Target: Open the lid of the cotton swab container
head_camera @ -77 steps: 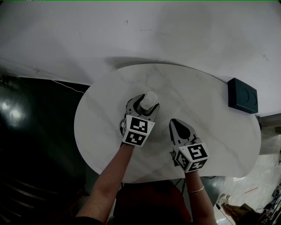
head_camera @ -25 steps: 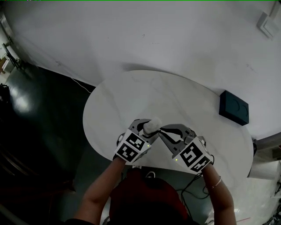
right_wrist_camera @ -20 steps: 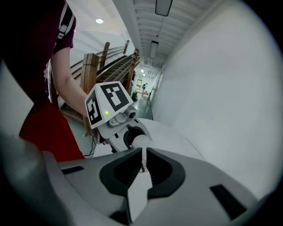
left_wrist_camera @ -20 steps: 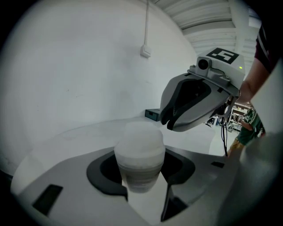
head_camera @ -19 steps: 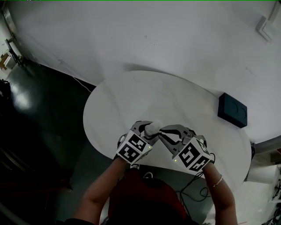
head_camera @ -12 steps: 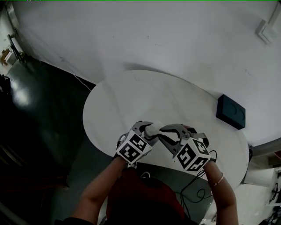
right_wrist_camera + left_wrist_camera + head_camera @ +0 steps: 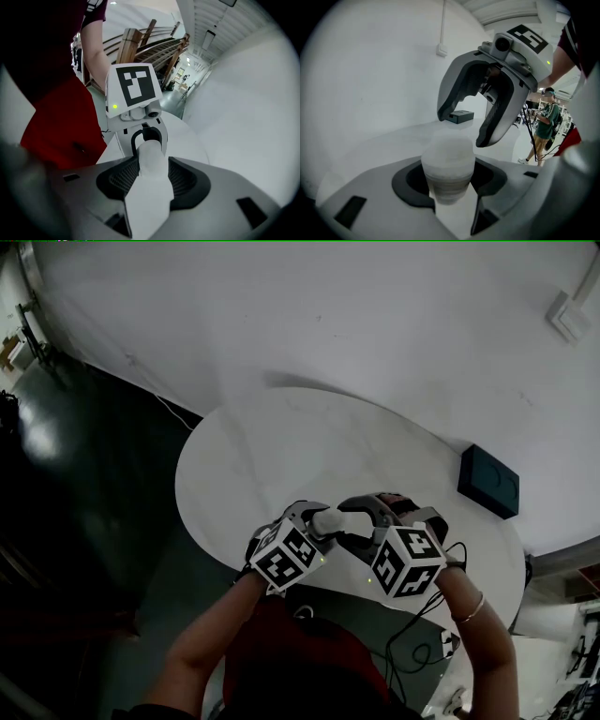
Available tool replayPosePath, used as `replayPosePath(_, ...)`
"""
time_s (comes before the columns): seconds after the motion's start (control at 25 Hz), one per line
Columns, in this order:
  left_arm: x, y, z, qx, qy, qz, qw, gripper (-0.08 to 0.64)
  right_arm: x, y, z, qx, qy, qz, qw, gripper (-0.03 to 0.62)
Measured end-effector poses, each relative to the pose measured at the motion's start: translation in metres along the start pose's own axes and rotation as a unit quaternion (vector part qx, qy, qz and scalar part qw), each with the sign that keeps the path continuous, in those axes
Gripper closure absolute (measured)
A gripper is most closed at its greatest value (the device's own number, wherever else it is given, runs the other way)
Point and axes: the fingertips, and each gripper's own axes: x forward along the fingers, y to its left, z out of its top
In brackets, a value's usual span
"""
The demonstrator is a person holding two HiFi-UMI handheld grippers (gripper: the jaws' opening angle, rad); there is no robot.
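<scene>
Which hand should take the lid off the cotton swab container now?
Probably right. The left gripper is clamped on the container; the right gripper, jaws just opened, straddles its top without gripping.

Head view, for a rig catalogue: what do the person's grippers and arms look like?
The left gripper and right gripper are light grey tongs with dark inner pads, each topped by a white cube bearing black square markers. The arms are bare below a dark red short-sleeved shirt; a bracelet circles the right wrist.
</scene>
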Motion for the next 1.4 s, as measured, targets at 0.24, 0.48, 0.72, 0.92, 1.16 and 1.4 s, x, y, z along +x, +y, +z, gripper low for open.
replayPosePath(0.24,0.0,0.0,0.0,0.02,0.005,-0.003,0.9998,0.334,0.007,-0.003,0.002,-0.043,0.027,0.026,0.998,0.396)
replayPosePath(0.48,-0.002,0.003,-0.002,0.022,0.002,-0.008,0.9997,0.334,0.013,-0.003,0.003,-0.075,0.056,0.054,0.994,0.394)
replayPosePath(0.72,0.001,0.008,-0.004,0.034,0.009,-0.01,0.9993,0.334,0.021,-0.007,0.0,-0.08,0.069,0.077,0.991,0.394)
replayPosePath(0.92,0.002,0.012,-0.006,0.067,0.024,-0.008,0.9974,0.334,0.026,-0.008,0.0,-0.083,0.08,0.096,0.989,0.394)
replayPosePath(1.16,0.002,0.013,-0.004,0.099,0.035,-0.018,0.9943,0.334,0.032,-0.007,-0.002,-0.1,0.097,0.105,0.985,0.394)
replayPosePath(1.4,0.001,0.016,-0.004,0.107,0.032,-0.02,0.9936,0.336,0.035,-0.009,-0.001,-0.091,0.094,0.108,0.986,0.394)
